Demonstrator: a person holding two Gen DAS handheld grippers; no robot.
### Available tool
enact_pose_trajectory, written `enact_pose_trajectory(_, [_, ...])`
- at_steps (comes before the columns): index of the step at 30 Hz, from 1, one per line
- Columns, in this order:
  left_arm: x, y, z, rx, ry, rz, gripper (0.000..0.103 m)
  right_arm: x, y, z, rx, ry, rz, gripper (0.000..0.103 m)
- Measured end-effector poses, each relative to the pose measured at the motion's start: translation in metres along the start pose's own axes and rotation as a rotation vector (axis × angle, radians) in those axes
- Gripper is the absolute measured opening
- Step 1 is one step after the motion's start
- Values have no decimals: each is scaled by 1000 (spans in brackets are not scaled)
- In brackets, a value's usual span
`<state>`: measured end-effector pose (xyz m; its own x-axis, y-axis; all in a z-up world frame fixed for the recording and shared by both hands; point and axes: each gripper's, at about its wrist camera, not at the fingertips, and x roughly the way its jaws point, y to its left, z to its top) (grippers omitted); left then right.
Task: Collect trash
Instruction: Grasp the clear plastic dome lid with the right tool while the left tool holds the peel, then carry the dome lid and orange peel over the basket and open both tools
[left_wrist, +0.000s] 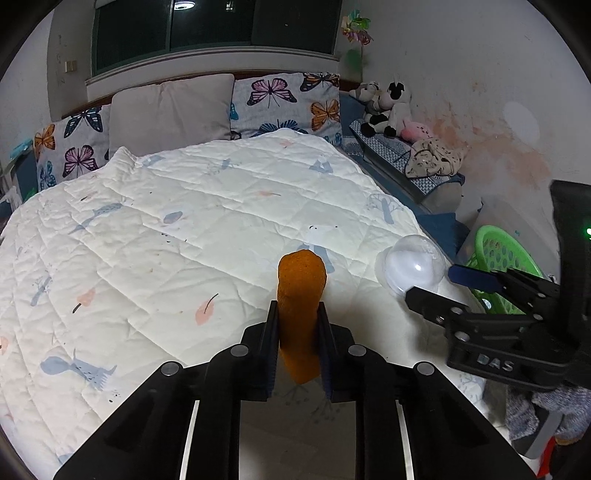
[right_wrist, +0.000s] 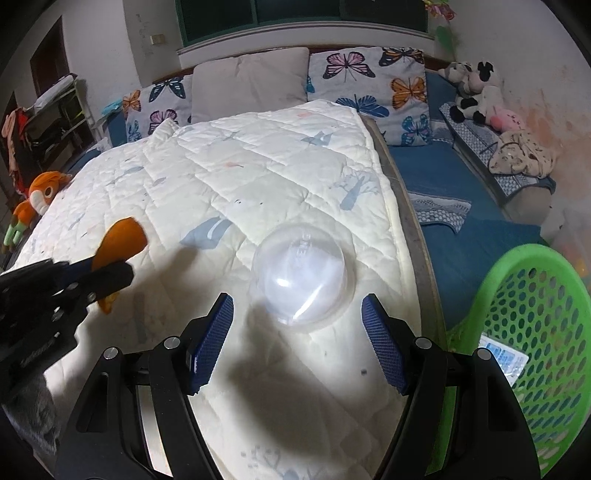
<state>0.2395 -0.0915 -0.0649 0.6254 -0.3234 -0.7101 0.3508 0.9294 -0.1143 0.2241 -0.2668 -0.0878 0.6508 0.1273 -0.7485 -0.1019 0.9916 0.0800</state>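
Note:
My left gripper (left_wrist: 296, 314) is shut on an orange peel (left_wrist: 301, 295) and holds it above the white quilt (left_wrist: 184, 221). It also shows in the right wrist view (right_wrist: 110, 271), with the peel (right_wrist: 120, 242) sticking out of it. A clear plastic dome lid (right_wrist: 301, 275) lies on the quilt near the bed's right edge; in the left wrist view it (left_wrist: 410, 266) sits just ahead of my right gripper (left_wrist: 432, 286). My right gripper (right_wrist: 297, 312) is open, its blue pads (right_wrist: 212, 336) on either side of the dome, not touching it.
A green perforated basket (right_wrist: 535, 332) stands off the bed's right edge with a white packet (right_wrist: 504, 360) inside. Butterfly pillows (right_wrist: 369, 77) line the headboard. An orange plush toy (right_wrist: 35, 199) lies at the bed's left. Plush toys (right_wrist: 476, 96) and cloth sit on the blue bench.

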Motion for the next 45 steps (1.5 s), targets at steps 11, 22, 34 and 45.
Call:
enact_pose_trajectory(11, [-4, 10, 1, -4, -11, 18, 18, 18, 2, 5, 14, 26, -26, 69])
enact_pose_trajectory(22, [-7, 5, 0, 2, -16, 22, 18, 4, 2, 1, -13, -5, -57, 62])
enact_pose_trajectory(34, [-29, -27, 0, 37, -45, -8, 18, -51, -16, -17, 10, -64, -64, 62])
enact_pose_trajectory(45, [-40, -82, -1, 104, -61, -76, 18, -92, -55, -45, 61, -103, -154, 63])
